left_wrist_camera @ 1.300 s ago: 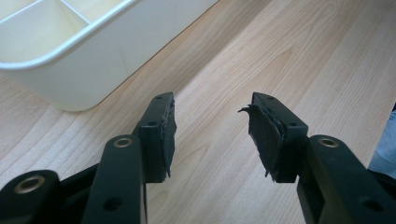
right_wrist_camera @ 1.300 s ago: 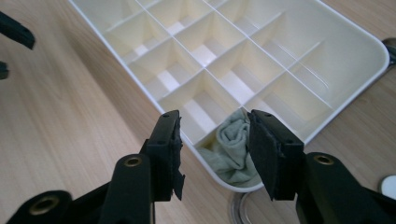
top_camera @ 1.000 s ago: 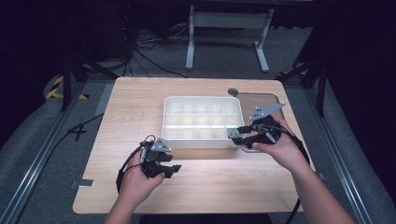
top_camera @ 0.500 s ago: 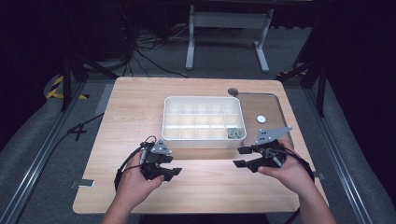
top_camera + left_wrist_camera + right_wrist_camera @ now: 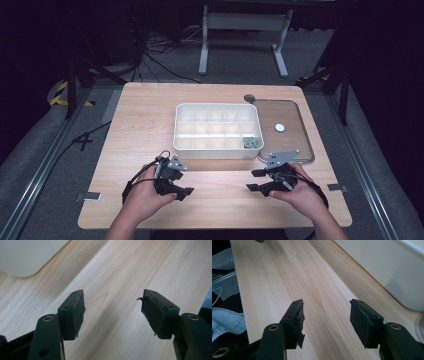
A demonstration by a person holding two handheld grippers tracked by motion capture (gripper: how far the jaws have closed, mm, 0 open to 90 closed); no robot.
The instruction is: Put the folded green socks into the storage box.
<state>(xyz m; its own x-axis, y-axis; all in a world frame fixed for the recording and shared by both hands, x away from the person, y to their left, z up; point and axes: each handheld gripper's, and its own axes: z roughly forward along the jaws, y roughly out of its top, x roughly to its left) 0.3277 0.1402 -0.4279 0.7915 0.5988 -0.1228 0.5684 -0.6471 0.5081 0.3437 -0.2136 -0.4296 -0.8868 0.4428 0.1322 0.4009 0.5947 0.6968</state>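
Tongs: left tongs (image 5: 186, 185) and right tongs (image 5: 254, 180) gape wide, empty, having just opened, over pale wooden worktop (image 5: 150, 115).
Thing: white plastic compartment tray (image 5: 218, 148), likely light, stiff, slippery; take it by a rim wall.

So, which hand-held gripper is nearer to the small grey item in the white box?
Right. The right hand-held gripper lies just below the grey item, near the box's corner; the left hand-held gripper sits farther off, down-left.

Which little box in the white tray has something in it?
In the white compartment tray, it is the compartment at the front right corner, nearest the right gripper. It holds a small greyish object; the other compartments look empty.
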